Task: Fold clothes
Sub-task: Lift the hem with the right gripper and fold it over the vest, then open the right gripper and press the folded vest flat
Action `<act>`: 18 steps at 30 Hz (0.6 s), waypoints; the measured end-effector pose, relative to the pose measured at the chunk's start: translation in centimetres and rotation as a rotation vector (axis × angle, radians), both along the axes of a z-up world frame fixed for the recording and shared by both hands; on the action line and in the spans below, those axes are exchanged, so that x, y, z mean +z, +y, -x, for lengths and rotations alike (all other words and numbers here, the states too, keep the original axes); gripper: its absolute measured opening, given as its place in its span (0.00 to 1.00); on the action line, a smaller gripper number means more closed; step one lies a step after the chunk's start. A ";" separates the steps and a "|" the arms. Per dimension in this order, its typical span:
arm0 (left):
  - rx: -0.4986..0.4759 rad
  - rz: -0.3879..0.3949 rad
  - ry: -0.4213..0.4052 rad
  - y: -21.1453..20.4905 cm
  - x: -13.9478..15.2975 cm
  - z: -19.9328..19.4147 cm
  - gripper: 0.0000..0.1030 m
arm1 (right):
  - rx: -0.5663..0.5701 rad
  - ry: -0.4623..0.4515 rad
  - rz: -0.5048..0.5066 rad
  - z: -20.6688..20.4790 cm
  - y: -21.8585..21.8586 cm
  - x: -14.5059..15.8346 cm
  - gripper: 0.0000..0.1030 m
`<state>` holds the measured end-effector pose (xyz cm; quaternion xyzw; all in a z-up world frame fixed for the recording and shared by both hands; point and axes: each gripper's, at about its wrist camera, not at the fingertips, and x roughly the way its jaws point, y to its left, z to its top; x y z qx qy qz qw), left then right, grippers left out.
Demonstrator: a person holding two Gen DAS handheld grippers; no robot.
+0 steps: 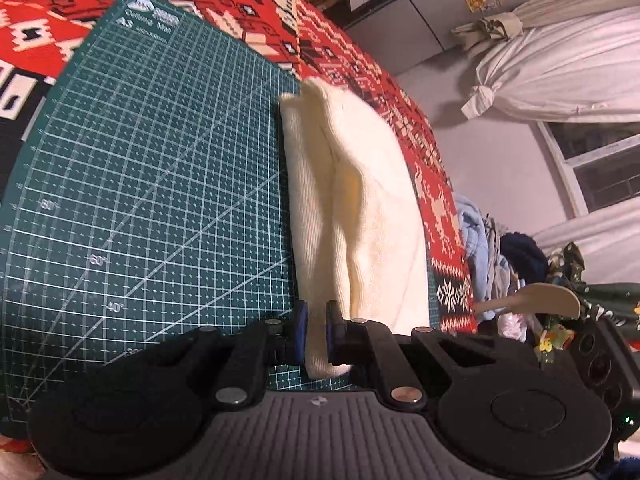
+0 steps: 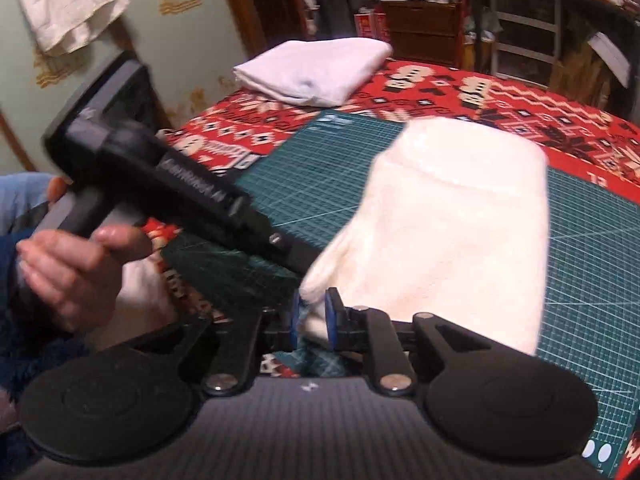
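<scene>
left tongs (image 1: pixel 316 332): blue pads closed down on a near corner of the cream cloth (image 1: pixel 360 208), a narrow strip of fabric pinched between them. right tongs (image 2: pixel 312 320): also closed on a corner of the same cloth (image 2: pixel 452 232), fabric bunched between the blue pads

cloth is pale cream, soft and fleecy, doubled over on itself. in the left wrist view it runs away from the tongs as a long folded band with a raised ridge down its middle, lying along the right edge of the green cutting mat (image 1: pixel 152 184). in the right wrist view it looks lifted at the near end and draped back onto the mat (image 2: pixel 592 240); view is motion-blurred, so exact contact with the mat cannot be told

mat lies on a red patterned blanket (image 1: pixel 248 4) with white and black motifs. at the far side of the blanket, well apart from the cream cloth, sits a folded white garment (image 2: pixel 316 68)

right wrist view also catches the left tongs' black body (image 2: pixel 168 188) coming in from the left, gripped by the person's hand (image 2: pixel 80 272), its tip meeting the near-left edge of the cloth
</scene>
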<state>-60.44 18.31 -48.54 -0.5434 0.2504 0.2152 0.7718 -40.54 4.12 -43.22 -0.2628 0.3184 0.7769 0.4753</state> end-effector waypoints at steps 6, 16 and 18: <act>0.023 -0.074 -0.085 -0.2 2.7 0.5 0.07 | -0.089 0.039 -0.040 -2.4 -0.5 1.5 0.17; -0.093 -0.144 0.011 0.2 2.8 -3.8 0.17 | -0.337 0.185 -0.029 -9.6 -2.2 1.6 0.18; -0.121 -0.146 0.035 0.1 2.6 -4.4 0.17 | -0.360 0.203 -0.024 -10.4 -2.3 1.4 0.19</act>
